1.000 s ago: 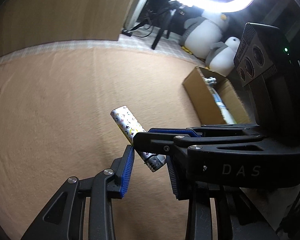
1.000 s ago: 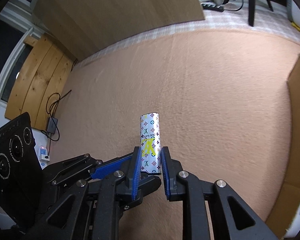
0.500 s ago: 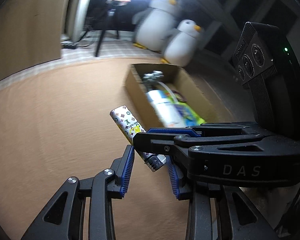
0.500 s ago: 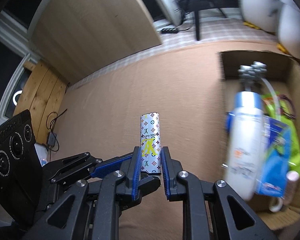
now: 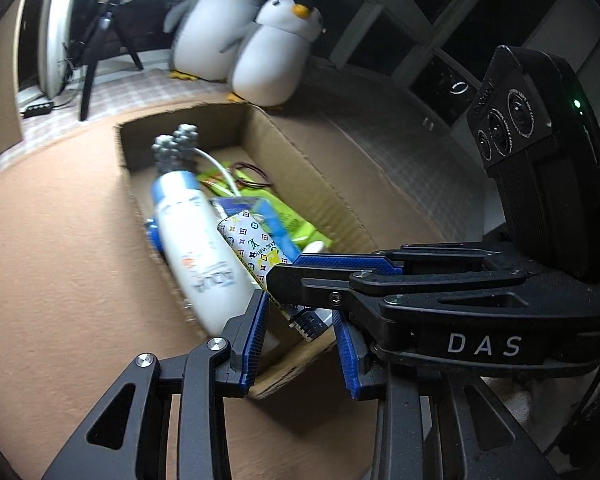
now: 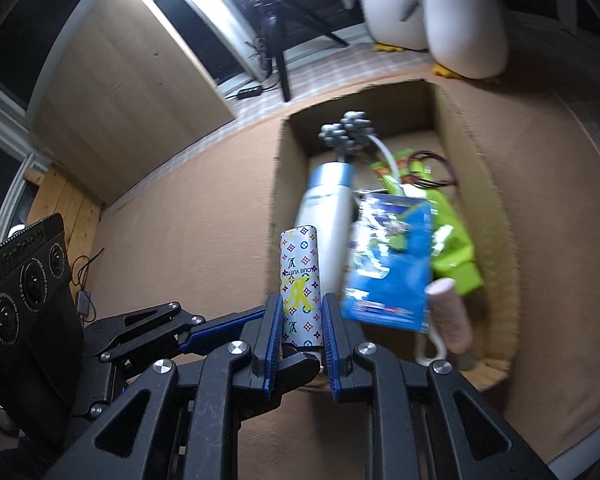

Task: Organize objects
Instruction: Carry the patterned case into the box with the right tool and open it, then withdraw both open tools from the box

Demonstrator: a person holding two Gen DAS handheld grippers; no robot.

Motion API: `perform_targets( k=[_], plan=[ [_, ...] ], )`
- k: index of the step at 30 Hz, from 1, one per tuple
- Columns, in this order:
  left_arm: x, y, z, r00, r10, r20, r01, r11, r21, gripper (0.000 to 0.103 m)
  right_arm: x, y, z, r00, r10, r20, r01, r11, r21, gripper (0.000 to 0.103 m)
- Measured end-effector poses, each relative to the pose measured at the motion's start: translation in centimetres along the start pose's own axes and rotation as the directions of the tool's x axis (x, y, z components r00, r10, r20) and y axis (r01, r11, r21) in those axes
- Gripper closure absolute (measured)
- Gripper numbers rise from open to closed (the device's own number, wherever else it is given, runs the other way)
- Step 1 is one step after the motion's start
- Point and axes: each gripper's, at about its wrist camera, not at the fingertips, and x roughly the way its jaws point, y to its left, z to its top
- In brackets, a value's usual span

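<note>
Tan carpet (image 5: 60, 272) covers the floor in both views. On it rests an open cardboard box (image 5: 284, 148), its flaps spread outward, with two plush penguins (image 5: 272, 52) standing just beyond its far end.

Inside the box, largest first: a white spray bottle (image 5: 196, 248) with a blue band lies lengthwise along the box's left wall, its grey trigger head (image 6: 346, 130) toward the far end. Beside it lies a blue printed packet (image 6: 388, 260), partly over a lime-green packet (image 6: 456, 248). A pale pink cylinder (image 6: 448, 316) lies near the near right corner. A loop of dark red cord (image 6: 432, 168) sits at the far end. The contents are blurred; finer detail cannot be read.

The right gripper (image 6: 300, 328) is clenched on the lower part of a white monogram-patterned tube (image 6: 300, 276), both blue pads pressed against its sides. The tube stands upright between them, held in the air over the near left edge of the box, not touching the contents.

The left gripper (image 5: 300, 336) sits beside the right one, its fingers (image 5: 254, 336) spread on either side of the tube's lower capped end. Whether its pads touch the tube cannot be determined.
</note>
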Motion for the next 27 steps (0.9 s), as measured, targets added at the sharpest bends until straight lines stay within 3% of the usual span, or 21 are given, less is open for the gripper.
perform_targets(
  k=[8,10,13,27],
  plan=[
    [1.6,-1.6,0.5,1.000,0.003,-0.026,-0.003,1.000,0.024,0.069,-0.6,-2.3,-0.1,1.000,0.000,0.003,0.000,1.000,0.016,0.085],
    [1.7,-1.3,0.6,0.999,0.017,-0.029,-0.017,1.000,0.017,0.064,-0.9,-2.6,-0.1,1.000,-0.010,0.016,0.010,1.000,0.020,0.084],
    [1.8,-0.8,0.6,0.999,0.029,-0.043,-0.029,1.000,0.005,0.054,-1.0,-3.3,-0.1,0.999,-0.038,0.027,0.037,0.999,0.037,0.074],
    [-0.7,1.5,-0.4,0.994,0.109,-0.027,-0.110,0.994,-0.028,0.053,-0.9,-2.5,-0.9,0.997,-0.076,0.028,0.076,0.997,0.020,0.072]
  ],
)
